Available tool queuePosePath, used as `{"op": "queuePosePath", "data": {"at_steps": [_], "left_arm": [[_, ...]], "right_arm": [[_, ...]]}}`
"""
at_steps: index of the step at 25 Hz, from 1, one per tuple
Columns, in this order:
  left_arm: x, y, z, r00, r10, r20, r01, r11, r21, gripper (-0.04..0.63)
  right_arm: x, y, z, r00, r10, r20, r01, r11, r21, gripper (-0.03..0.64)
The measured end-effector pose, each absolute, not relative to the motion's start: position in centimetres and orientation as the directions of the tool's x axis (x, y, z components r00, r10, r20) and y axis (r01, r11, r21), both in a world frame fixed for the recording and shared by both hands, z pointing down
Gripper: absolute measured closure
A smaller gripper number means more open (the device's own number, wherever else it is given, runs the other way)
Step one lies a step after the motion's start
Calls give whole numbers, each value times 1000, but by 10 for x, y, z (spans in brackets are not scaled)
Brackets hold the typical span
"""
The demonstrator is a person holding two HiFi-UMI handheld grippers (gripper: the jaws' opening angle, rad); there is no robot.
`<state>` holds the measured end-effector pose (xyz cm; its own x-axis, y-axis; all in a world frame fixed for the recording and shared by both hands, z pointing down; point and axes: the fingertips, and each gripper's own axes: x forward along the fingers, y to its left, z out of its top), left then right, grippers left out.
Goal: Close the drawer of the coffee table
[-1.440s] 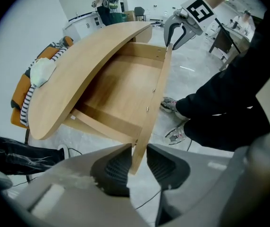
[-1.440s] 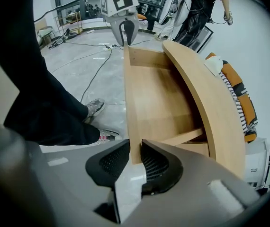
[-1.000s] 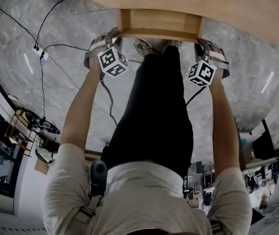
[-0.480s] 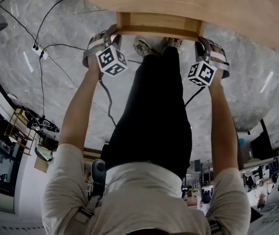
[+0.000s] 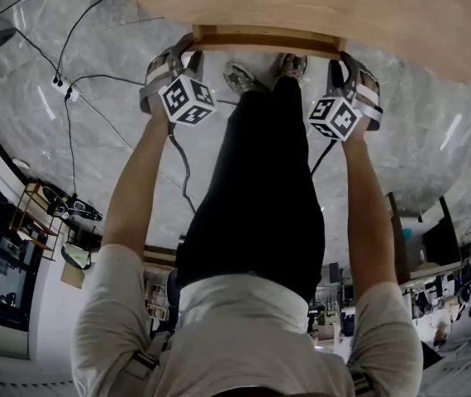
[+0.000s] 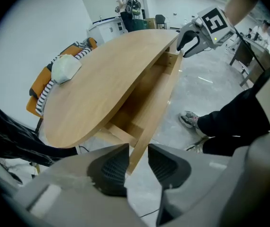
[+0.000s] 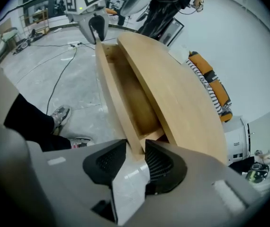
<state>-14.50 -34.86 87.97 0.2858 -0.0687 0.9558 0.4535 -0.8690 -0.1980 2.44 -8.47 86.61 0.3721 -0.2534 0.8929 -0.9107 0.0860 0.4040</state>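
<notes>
Drawer [image 5: 264, 41] slid inward; left gripper [image 6: 138, 151], right gripper [image 7: 135, 149] just opened, straddling its front.

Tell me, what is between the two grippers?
In the head view, the light wooden drawer front runs between the left gripper and right gripper, whose jaws have just been opening astride its ends; the person's shoes show below.

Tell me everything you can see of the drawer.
The drawer is a light wooden box, bare inside where it shows, partly out from under the table top. Its front panel's ends sit between the jaws of the left claw and right claw, which have just been opening and look clear of it.
</notes>
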Motion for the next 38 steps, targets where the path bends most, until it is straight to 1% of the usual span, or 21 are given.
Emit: {"op": "queuePosePath", "data": {"at_steps": [5,9,13,19,24,26,29,32,34,36,38], "left_arm": [[-145,-349,879,299,-76,951,438,-874,-208,454],[-143,-349,877,300,-70,951,428,-881,-200,449],[-137,-362,879,305,-91,948,410,-886,-217,443],[-131,-369,877,310,-77,948,413,-887,-207,443],[-130,-370,878,318,-104,942,343,-914,-217,436],[-130,-372,879,313,-119,942,299,-929,-217,428],[-127,-374,878,320,-132,938,237,-948,-214,415],[-122,-378,877,332,-135,934,189,-960,-206,405],[-119,-381,878,334,-136,933,152,-969,-195,397],[-117,-383,878,328,-134,935,122,-976,-183,390],[-115,-384,879,323,-130,938,112,-978,-174,387]], "right_arm": [[26,-86,866,386,-239,891,-913,37,405,479],[27,-84,864,368,-246,897,-915,76,396,486],[25,-92,866,369,-262,892,-907,110,407,496],[32,-99,863,390,-261,883,-907,54,417,490],[35,-98,864,409,-259,875,-909,-27,416,472],[38,-98,864,422,-260,869,-906,-85,415,458],[49,-95,861,450,-257,855,-889,-223,400,401],[58,-96,861,460,-250,852,-867,-333,370,405],[61,-96,865,446,-261,856,-833,-472,290,407],[61,-93,870,420,-298,857,-748,-648,141,433],[60,-91,873,411,-329,851,-683,-729,48,445]]}}
